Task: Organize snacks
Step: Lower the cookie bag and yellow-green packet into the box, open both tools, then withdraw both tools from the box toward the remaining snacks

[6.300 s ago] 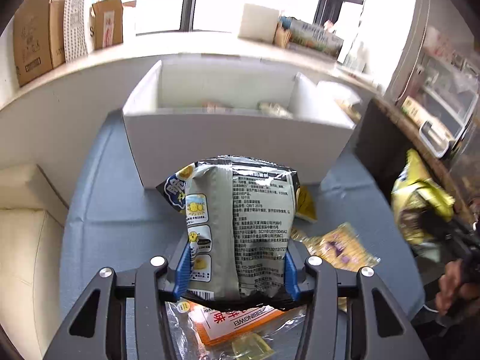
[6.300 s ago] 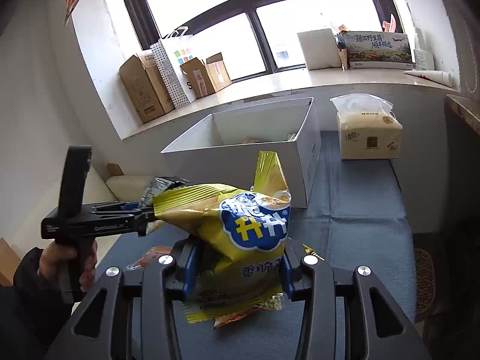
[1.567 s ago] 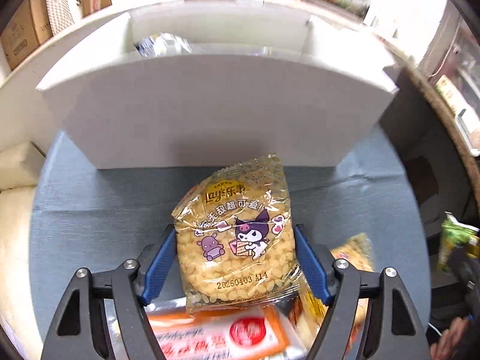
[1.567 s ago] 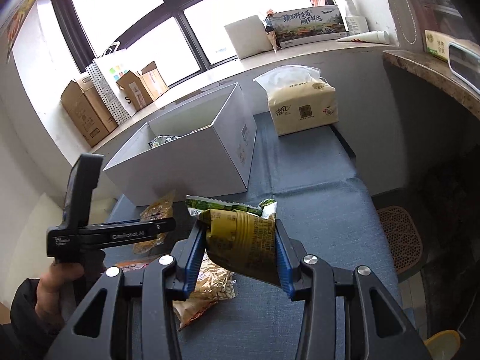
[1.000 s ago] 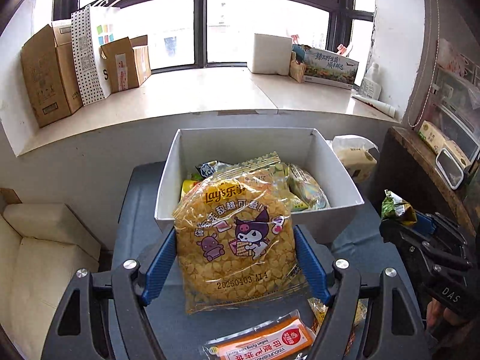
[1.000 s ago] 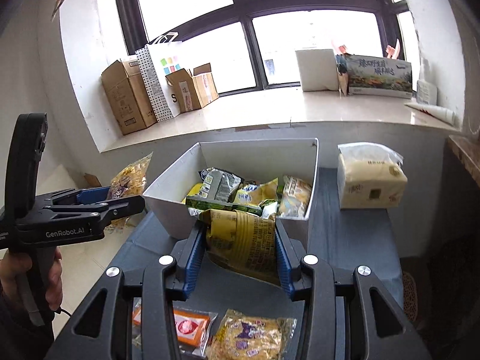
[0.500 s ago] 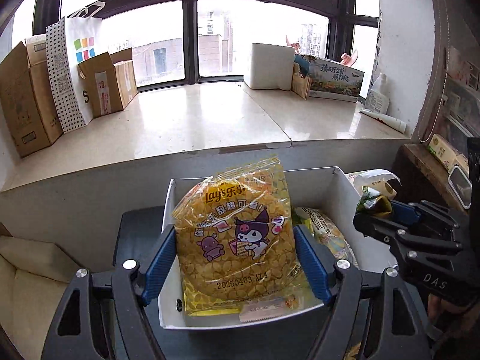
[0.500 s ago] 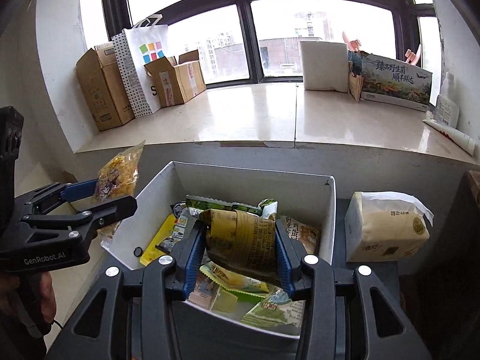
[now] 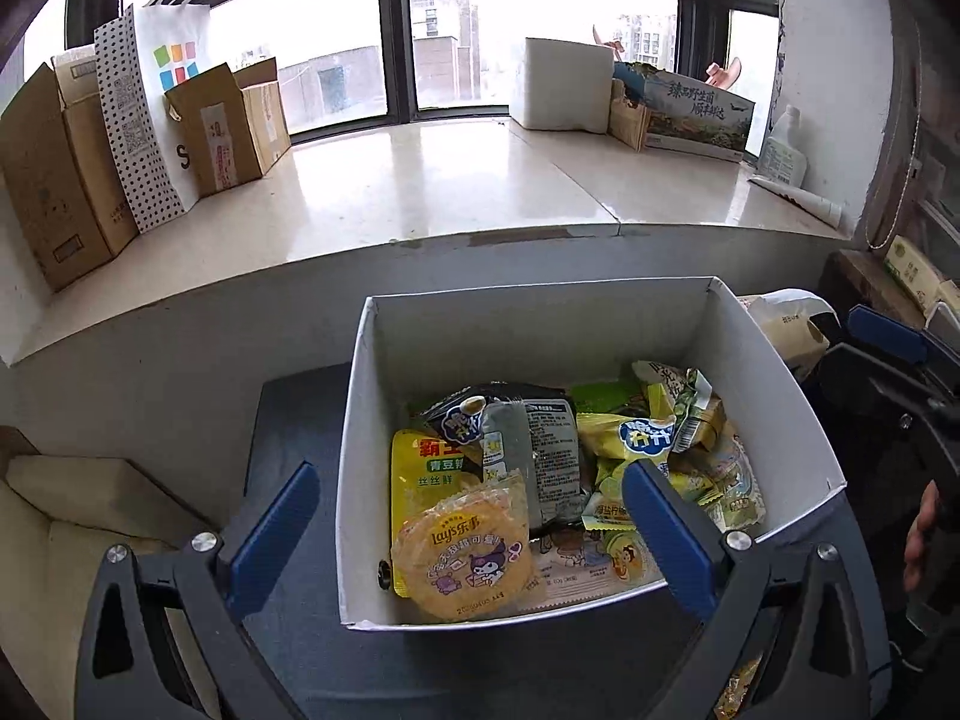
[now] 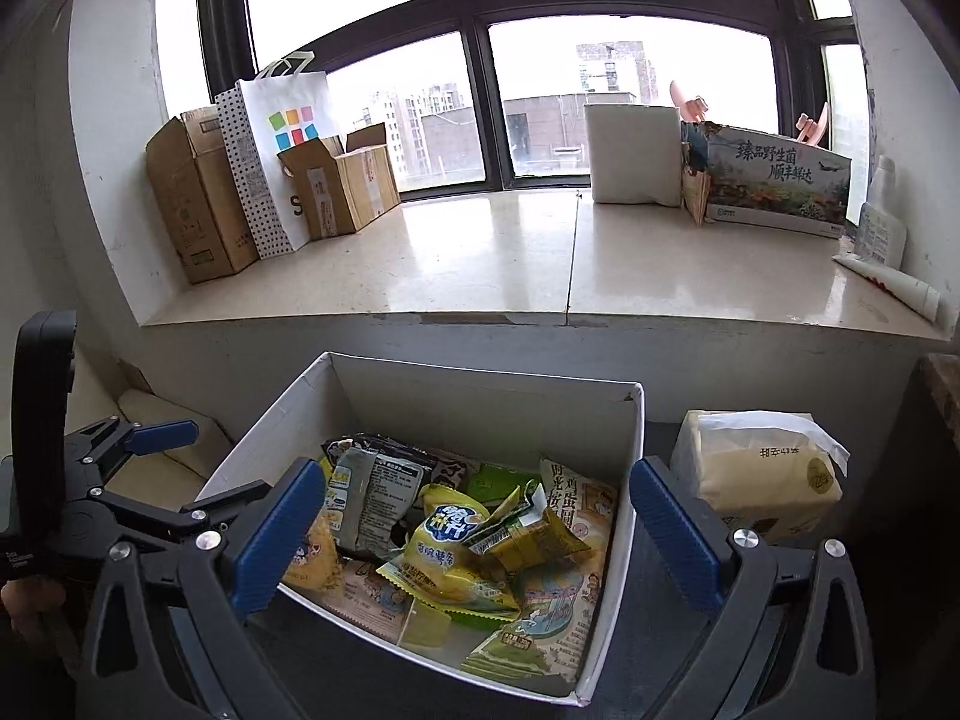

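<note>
White cardboard box (image 9: pixel 384 420) on the blue-grey desk (image 9: pixel 288 420), below the window sill (image 9: pixel 420 198), filled with snack packets. The left wrist view looks almost straight down into it and shows the yellow Lay's bag with cartoon figures (image 9: pixel 462 552) at the near left corner, lying flat, print upright toward the camera, partly over a yellow green-pea packet (image 9: pixel 420 468). Beyond lies a grey-and-black crisp bag (image 9: pixel 534 450), back label up, long axis running from near wall to far wall. The right wrist view sees the same box (image 10: pixel 624 480) from its right side; there the Lay's bag is mostly hidden behind the left finger, and a crumpled olive-green packet (image 10: pixel 528 534) is plain, resting tilted on top of a yellow crisp bag with a blue logo (image 10: pixel 450 558). Only this view shows the whole tissue pack (image 10: pixel 756 480) just beside the box's right wall.

Left claw (image 9: pixel 474 531): jaws spread wide and holding nothing, hovering above the near part of the box with the Lay's bag between and below them. Right claw (image 10: pixel 474 534): likewise spread wide and holding nothing, above the packet heap. Each claw appears at the edge of the other's view.

On the sill: cardboard cartons (image 10: pixel 198 198), a dotted paper bag (image 10: pixel 270 162), a white block (image 10: pixel 636 150).
</note>
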A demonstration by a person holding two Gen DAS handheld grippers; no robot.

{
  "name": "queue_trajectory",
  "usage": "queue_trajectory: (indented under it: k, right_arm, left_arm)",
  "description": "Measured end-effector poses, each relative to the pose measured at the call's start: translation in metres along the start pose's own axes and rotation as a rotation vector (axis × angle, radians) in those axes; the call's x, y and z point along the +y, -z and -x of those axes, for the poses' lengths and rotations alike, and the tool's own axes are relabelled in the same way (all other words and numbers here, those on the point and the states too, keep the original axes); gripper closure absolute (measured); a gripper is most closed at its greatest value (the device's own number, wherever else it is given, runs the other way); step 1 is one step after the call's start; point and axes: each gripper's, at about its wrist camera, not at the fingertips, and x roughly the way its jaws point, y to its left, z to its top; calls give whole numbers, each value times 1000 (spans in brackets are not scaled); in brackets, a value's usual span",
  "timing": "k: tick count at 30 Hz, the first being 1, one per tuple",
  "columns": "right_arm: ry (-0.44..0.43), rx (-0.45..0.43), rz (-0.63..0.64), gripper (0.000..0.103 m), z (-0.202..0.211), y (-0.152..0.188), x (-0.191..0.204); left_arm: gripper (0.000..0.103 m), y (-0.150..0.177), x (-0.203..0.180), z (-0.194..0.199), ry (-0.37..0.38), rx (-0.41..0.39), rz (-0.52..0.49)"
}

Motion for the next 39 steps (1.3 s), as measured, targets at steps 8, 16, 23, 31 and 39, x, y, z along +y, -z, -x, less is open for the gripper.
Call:
queue_trajectory:
  k: [8,16,23,31,39]
  right_arm:
    - [-33,-16,6,0,33,18,4]
    - [-98,14,-17,0,75,78,7]
    - [-89,107,-64,0,87,153,5]
    - [-6,209,-83,0,83,217,3]
    - [14,285,-90,0,50,224,4]
  left_arm:
    - [0,18,-1,52,1,-47,21]
    - [0,74,-14,103,75,-62,-24]
    - [0,138,-29,106,124,33,-76]
    - [0,202,-41,114,176,107,-105]
    - [0,219,-48,117,219,121,-142]
